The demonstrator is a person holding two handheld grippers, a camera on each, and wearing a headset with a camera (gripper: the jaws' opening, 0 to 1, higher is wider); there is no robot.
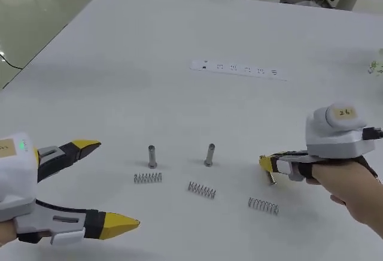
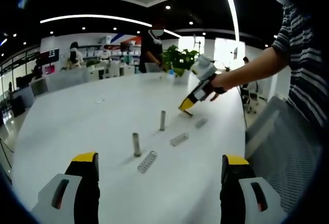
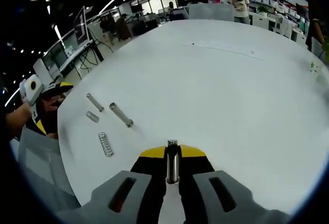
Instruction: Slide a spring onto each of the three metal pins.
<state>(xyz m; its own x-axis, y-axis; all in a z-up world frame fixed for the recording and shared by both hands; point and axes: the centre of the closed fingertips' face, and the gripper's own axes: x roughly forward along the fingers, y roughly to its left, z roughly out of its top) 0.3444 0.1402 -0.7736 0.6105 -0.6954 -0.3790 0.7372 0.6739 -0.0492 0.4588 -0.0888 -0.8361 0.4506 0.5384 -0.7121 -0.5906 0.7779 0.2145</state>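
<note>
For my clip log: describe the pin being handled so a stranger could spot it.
On the white table, nearer than the power strip, two metal pins stand upright. Right of them the right gripper is shut on the third pin, the only one held between jaws rather than standing free.

Tabletop (image 1: 179,39) smooth, matt white. Standing pins (image 1: 152,156) at lower centre, dull grey metal; springs (image 1: 148,178) thin bright wire. Left gripper (image 1: 115,183) and right gripper (image 1: 263,163): white plastic shells, matt yellow tips
</note>
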